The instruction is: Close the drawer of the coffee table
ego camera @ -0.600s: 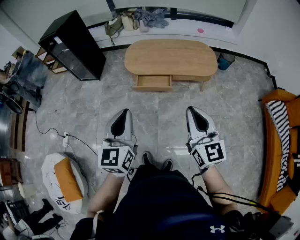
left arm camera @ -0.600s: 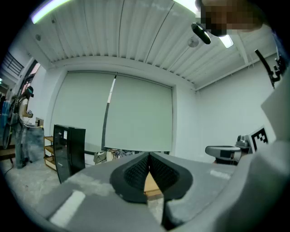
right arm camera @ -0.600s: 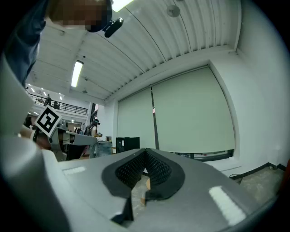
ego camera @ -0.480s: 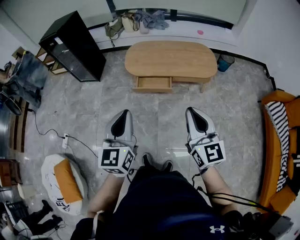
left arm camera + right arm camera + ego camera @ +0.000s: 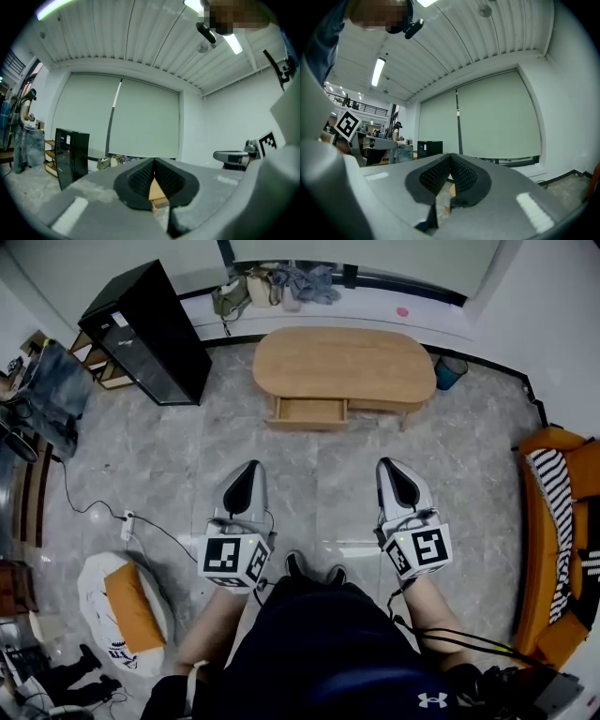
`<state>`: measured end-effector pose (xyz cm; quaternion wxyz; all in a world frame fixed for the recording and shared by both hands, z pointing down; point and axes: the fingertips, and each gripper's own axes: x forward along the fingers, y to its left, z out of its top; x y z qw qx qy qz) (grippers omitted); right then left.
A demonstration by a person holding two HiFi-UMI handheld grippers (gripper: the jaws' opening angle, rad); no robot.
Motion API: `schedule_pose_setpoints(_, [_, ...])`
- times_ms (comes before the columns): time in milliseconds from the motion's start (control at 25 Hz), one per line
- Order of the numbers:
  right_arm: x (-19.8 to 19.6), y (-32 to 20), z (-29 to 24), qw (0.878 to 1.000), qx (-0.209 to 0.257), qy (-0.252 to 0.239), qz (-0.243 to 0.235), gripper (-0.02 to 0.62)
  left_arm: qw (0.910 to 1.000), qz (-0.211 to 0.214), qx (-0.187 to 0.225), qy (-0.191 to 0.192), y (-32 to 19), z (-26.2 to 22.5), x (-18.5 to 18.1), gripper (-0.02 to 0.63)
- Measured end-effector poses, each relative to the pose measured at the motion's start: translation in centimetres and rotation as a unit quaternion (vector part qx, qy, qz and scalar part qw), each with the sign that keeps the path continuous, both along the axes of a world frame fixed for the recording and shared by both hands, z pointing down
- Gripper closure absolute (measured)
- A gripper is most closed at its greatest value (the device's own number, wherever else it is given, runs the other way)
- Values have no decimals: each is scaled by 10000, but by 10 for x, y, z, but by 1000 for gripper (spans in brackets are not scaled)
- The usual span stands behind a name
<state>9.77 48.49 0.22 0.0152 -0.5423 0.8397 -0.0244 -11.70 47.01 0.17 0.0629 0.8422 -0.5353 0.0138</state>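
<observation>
1. Drawer stands pulled out from the near side of the coffee table, far ahead of me and well apart from both grippers.
2. My left gripper has its jaws pressed together tip to tip, pinching nothing.
3. My right gripper is likewise closed tight and empty.
4. Both grippers point level toward the table, side by side above my shoes on the grey floor.
5. Further out, a black cabinet stands far left and an orange sofa sits at the right.
</observation>
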Motion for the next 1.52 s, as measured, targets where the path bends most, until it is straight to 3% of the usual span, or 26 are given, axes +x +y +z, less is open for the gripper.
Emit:
schedule_pose_setpoints(440, [-43,-14,-5,9991,5,184,384,594,9998,94,39,164,-21,7,-67,603])
schedule_pose_setpoints(640, [-50,-19,3,9983,-94,221,532,592,9996,78,-156,219,-30,24,-86,603])
schedule_pose_setpoints(1080, [-36,-85,33,9986,-359,12,377,592,9995,38,-314,4,-90,40,-65,603])
schedule_pose_setpoints(1520, [13,-174,47,9987,-458,-148,146,592,9986,-232,-446,-192,-167,49,-26,603])
